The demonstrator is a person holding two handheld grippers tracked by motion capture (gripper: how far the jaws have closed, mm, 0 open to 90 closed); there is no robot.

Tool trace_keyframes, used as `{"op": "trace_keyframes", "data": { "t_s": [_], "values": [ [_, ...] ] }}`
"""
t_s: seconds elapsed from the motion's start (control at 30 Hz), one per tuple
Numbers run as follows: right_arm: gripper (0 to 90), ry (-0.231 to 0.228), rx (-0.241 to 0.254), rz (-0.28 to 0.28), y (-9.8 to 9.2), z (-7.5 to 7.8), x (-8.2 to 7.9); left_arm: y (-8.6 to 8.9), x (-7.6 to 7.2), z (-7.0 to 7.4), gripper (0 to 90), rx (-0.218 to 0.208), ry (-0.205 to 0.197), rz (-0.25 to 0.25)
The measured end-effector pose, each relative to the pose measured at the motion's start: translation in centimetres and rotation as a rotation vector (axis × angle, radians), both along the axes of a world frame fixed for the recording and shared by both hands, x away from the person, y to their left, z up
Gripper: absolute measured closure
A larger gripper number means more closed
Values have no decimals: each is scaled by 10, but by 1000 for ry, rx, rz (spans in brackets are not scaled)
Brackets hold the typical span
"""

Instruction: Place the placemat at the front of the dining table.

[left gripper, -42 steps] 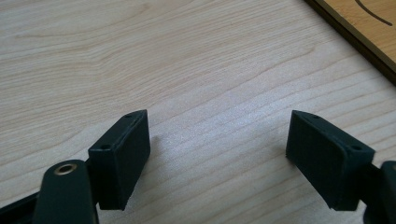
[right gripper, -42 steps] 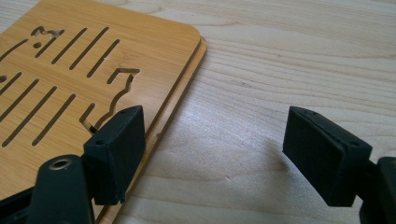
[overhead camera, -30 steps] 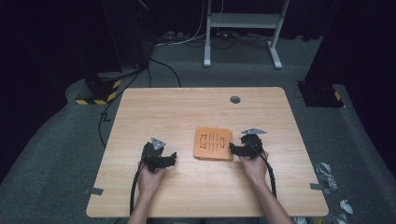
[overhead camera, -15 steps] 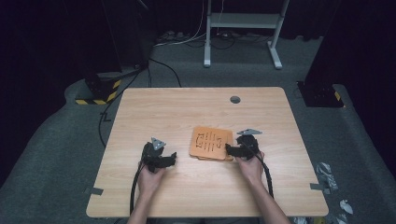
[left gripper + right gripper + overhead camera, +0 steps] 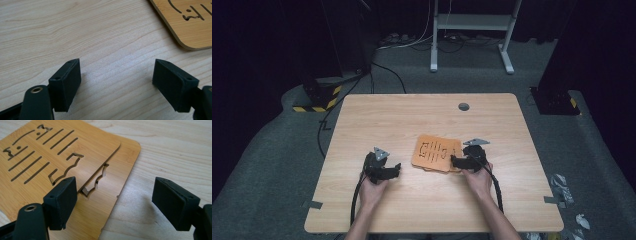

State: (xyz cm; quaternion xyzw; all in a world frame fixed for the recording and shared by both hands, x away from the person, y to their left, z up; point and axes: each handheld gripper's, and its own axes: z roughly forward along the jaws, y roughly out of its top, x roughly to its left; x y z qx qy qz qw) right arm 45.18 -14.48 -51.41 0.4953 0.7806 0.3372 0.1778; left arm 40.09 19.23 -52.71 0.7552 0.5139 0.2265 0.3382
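On the left, the left tongs [image 5: 396, 169] are resting low on the bench [image 5: 377, 120], jaws spread wide and grasping nothing, with a corner of the bamboo mats [image 5: 186, 20] lying off to their right, just beside but apart. In the middle of the bench, the two thin cut-out mats [image 5: 436, 153] are lying stacked and slightly fanned, upper mat [image 5: 50, 152] over lower mat [image 5: 117, 182]. The right tongs [image 5: 454, 161] are sitting released at the stack's right edge, one jaw over the mats, clearly the nearer pair.
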Motion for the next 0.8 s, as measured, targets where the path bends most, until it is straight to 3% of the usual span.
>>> {"op": "trace_keyframes", "data": {
  "t_s": [0.27,0.47,0.8],
  "values": [
    [201,-14,15,-7,-12,4,-3,-4,0,2,237,-1,21,-12],
    [200,-6,36,-17,-21,-5,-6,-9,2,7,217,-38,10,-27],
    [196,-17,56,4,-21,-8,-9,-36,18,23,165,-66,-9,-44]
  ]
}}
